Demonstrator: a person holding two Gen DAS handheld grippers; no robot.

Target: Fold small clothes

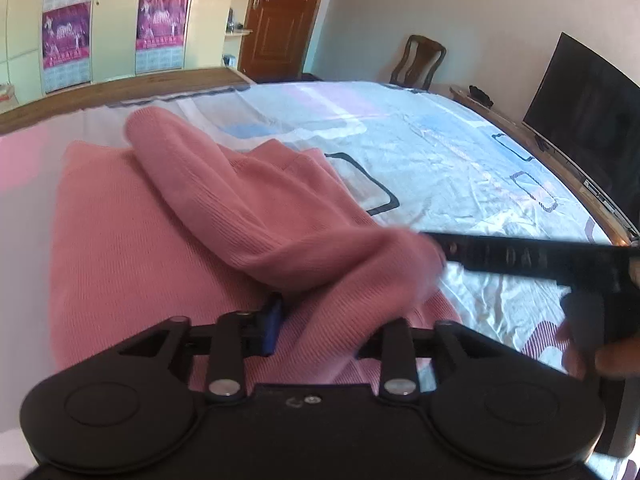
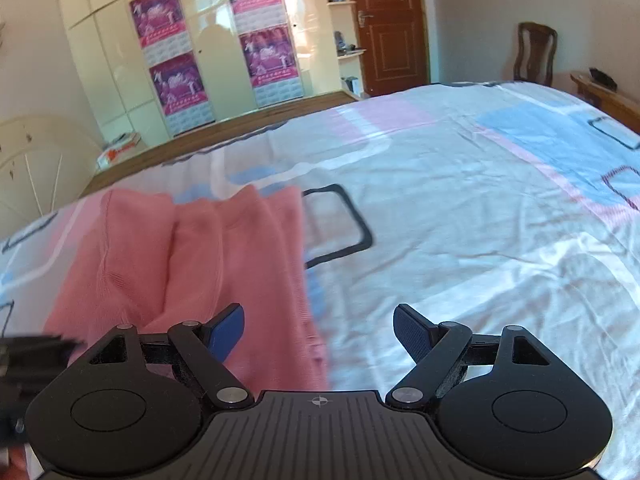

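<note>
The pink garment [image 1: 248, 216] is pinched by the left tongs [image 1: 320, 328] — right tongs [image 2: 320, 324] spread — so the raised fold could be dropped if slackened.

A patterned bedsheet [image 2: 460, 184] in white, pink and blue covered the bed. Beyond it stood a cream wardrobe [image 2: 216, 40] bearing pink posters [image 2: 264, 60], a brown door [image 2: 390, 24], a wooden chair [image 1: 418, 62] and a dark television [image 1: 584, 108].
</note>
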